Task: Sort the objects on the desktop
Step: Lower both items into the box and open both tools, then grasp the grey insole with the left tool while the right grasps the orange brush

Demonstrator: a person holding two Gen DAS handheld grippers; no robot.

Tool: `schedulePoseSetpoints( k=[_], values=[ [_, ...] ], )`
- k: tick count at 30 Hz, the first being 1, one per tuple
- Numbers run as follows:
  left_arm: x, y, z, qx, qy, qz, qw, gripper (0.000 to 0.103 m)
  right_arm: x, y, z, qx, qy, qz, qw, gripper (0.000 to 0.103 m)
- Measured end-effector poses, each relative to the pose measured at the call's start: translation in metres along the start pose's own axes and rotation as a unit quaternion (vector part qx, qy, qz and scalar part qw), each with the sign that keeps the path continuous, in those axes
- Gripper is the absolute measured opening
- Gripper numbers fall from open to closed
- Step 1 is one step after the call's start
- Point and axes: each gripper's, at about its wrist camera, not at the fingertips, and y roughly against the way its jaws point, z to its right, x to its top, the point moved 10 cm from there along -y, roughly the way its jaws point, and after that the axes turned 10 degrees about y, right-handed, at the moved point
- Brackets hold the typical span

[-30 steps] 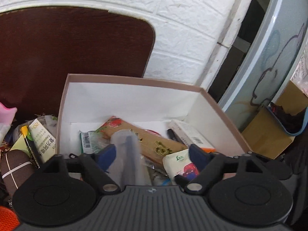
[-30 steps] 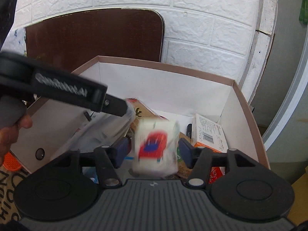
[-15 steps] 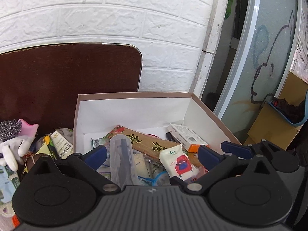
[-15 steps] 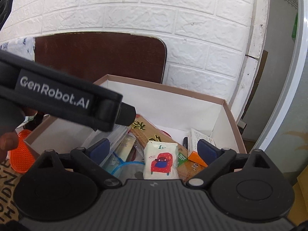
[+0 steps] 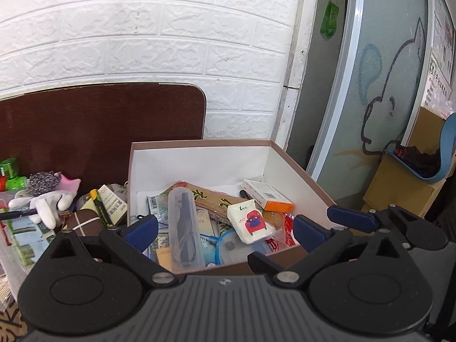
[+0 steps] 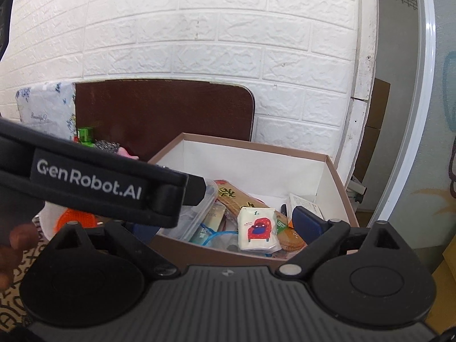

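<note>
A brown-rimmed box (image 5: 199, 143) with white walls holds several sorted items. Among them are a white tissue pack with a red car (image 5: 250, 223), a clear case (image 5: 183, 222), a long brown packet (image 5: 219, 199) and an orange-and-white carton (image 5: 266, 196). My left gripper (image 5: 225, 230) hovers open before the box's near wall, with nothing between its blue pads. My right gripper (image 6: 225, 226) is open too and empty, just right of the left one; its left pad is hidden behind the left gripper's black body (image 6: 91, 182). The tissue pack (image 6: 256, 228) lies loose in the box (image 6: 256, 145).
Left of the box lie a white glove (image 5: 45, 205), a steel scourer (image 5: 42, 181), a brown pouch (image 5: 85, 222) and green toys (image 5: 10, 173). A dark brown board (image 5: 99, 119) leans on the brick wall. At the right are a blue dustpan (image 5: 444, 154) and cardboard (image 5: 399, 188).
The right jaws opened and the tissue pack dropped into the box. The clear case stayed in the box as the left gripper left it. Both grippers drew back and up.
</note>
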Motion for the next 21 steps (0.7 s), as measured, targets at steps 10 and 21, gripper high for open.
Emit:
schedulePoseSetpoints(
  k=[10, 21],
  values=[
    [-0.036, 0.053, -0.026, 0.023, 0.033, 0.007, 0.9992, 0.103, 0.0, 0.043, -0.05, 0.044, 0.001, 0.022, 0.999, 0.096],
    [-0.088, 0.098, -0.113, 0.086, 0.105, -0.001, 0.9907, 0.103, -0.02, 0.042, -0.163, 0.142, 0.048, -0.01, 0.989, 0.096]
  ],
)
